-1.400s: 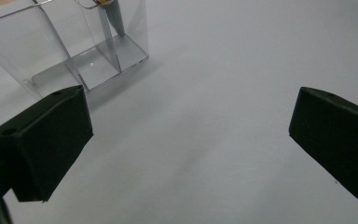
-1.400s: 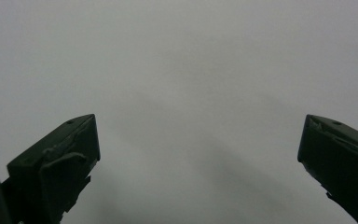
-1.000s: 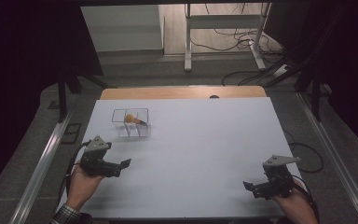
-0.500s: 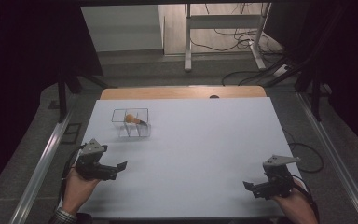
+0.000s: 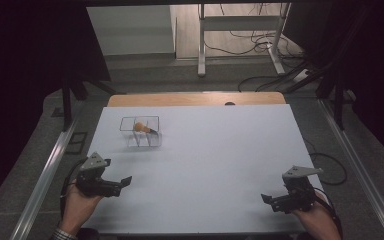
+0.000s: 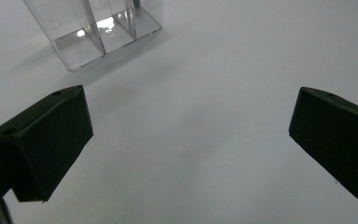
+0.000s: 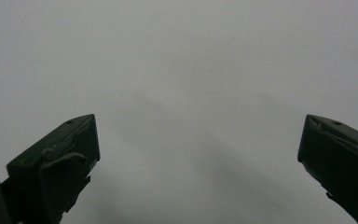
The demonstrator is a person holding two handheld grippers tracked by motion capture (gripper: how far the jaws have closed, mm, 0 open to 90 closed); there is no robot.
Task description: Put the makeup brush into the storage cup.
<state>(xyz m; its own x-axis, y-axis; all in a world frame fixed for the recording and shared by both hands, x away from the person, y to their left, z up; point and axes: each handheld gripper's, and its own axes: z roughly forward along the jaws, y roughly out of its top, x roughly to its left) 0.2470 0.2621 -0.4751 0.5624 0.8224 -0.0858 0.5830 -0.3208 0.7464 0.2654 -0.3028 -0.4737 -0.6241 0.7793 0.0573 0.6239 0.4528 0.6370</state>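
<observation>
A clear plastic box (image 5: 141, 131) with dividers stands on the white table top (image 5: 220, 150) toward the back left; a small orange object with a dark handle (image 5: 142, 128) lies in it. My left gripper (image 5: 122, 182) rests near the front left edge, open and empty, pointing right. Its own view has the clear box (image 6: 98, 35) at the top left, beyond the wide-apart jaws. My right gripper (image 5: 266, 200) sits near the front right edge, open and empty, over bare table (image 7: 191, 93).
A wooden strip (image 5: 195, 99) runs along the table's far edge. Metal rails (image 5: 50, 170) flank both sides. Beyond the table stand a white desk frame (image 5: 240, 35) and cables (image 5: 275, 75) on the floor.
My left gripper has drawn back toward the front left edge, away from the clear box. The right gripper has stayed where it was.
</observation>
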